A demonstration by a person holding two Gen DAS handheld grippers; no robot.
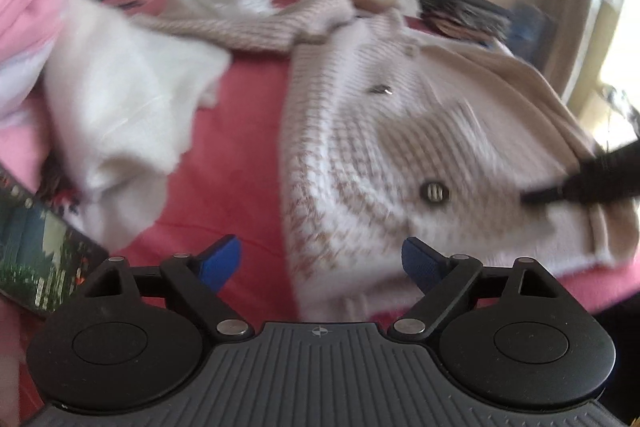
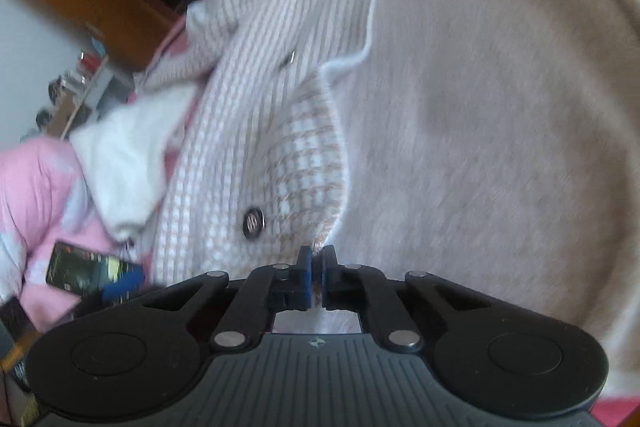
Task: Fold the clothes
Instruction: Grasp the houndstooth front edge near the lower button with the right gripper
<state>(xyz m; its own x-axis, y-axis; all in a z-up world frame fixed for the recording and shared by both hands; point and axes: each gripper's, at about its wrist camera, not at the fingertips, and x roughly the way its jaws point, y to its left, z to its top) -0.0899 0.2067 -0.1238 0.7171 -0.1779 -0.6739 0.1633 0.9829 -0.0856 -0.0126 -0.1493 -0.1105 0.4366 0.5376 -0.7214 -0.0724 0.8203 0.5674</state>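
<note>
Plainly the houndstooth cardigan [image 1: 360,155] lay spread on the red bedcover [image 1: 240,131]; soft, thick and floppy, it probably needed corner holds. The right gripper [image 2: 317,267] pinched its front edge at six o'clock; the left gripper [image 1: 322,263] gaped empty.

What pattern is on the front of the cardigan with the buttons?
Beige-and-white houndstooth on the cardigan, clearest in the left wrist view near the hem.

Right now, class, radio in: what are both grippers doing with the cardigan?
Left gripper open, empty, above the red bedcover. Right gripper shut on the pink-and-beige houndstooth knit cardigan, at its front edge. Fluffy white garment lies beside it, apart.
</note>
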